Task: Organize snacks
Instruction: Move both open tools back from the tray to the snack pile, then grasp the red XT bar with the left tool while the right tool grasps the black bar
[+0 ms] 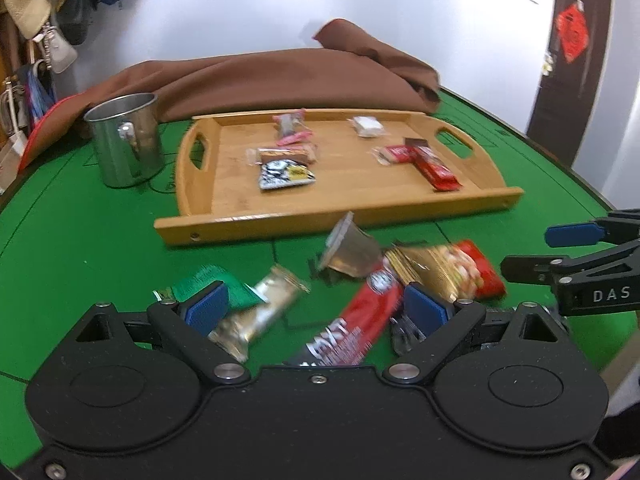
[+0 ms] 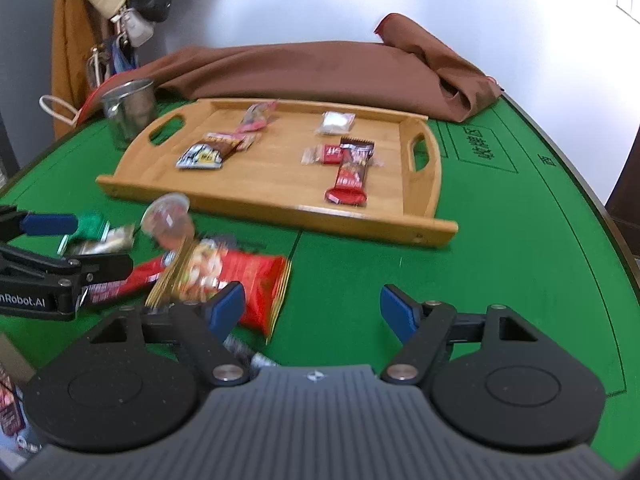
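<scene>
The left gripper [image 1: 316, 312] hangs low over the green table [image 1: 100, 248] with its blue fingers spread wide and nothing between them; a long red snack bar [image 1: 352, 328] lies on the felt in the gap, pointing back toward the camera, and a silvery wrapper [image 1: 256, 316] sits just beside the left finger with a green packet [image 1: 212, 286] touching it. The right gripper [image 2: 312, 306] is likewise parted and empty, its left finger over the edge of a red and gold peanut bag [image 2: 240, 280], the rest of its span above bare felt. Between the two tools a small clear cup-shaped snack [image 2: 168, 220] lies tipped on its side near the front rail of the wooden tray [image 1: 320, 220]. On the tray, one cluster holds a black and white sachet [image 1: 286, 174], a brown bar and pink sweets, and another holds a red bar [image 1: 434, 168], a small red wrapper and a white packet [image 1: 368, 126], so the sorting looks roughly half done. At least five pieces are left loose in front of the tray, overlapping and blurred. They are all thin, crinkly foil or film packs, likely light and slippery. A steel mug [image 1: 126, 140] and brown cloth [image 1: 280, 76] stand beyond.
</scene>
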Demonstrator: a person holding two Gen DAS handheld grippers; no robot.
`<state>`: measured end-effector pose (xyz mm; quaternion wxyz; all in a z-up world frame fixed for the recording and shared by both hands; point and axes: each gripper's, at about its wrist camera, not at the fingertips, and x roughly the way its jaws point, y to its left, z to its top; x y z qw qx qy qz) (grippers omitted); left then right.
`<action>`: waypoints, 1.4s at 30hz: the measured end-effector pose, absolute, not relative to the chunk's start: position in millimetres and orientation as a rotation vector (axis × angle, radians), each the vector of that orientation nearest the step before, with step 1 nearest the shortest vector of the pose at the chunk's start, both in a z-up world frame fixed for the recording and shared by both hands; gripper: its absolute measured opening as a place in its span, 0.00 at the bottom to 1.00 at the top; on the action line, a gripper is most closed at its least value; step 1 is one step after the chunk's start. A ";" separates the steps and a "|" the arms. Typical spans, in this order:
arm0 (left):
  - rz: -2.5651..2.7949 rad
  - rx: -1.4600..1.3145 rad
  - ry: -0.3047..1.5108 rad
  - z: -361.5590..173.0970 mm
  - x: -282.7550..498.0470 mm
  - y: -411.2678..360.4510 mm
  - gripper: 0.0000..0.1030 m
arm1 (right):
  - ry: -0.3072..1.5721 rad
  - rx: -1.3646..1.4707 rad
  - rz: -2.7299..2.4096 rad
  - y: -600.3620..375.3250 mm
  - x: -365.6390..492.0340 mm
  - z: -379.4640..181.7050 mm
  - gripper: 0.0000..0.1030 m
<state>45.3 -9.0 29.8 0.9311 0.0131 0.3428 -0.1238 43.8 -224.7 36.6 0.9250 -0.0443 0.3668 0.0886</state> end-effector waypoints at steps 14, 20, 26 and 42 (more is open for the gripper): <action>-0.315 0.060 0.753 16.0 45.8 -21.0 0.58 | 0.814 -0.121 0.288 -217.1 17.9 20.3 0.80; -0.333 0.049 0.774 11.0 53.4 -25.8 0.41 | 0.824 -0.143 0.324 -204.4 16.8 15.5 0.72; -0.344 0.036 0.780 14.1 50.7 -27.2 0.30 | 0.821 -0.153 0.345 -197.5 16.5 15.7 0.60; -0.330 0.057 0.779 24.7 28.0 -17.2 0.25 | 0.817 -0.110 0.346 -185.2 23.8 17.6 0.40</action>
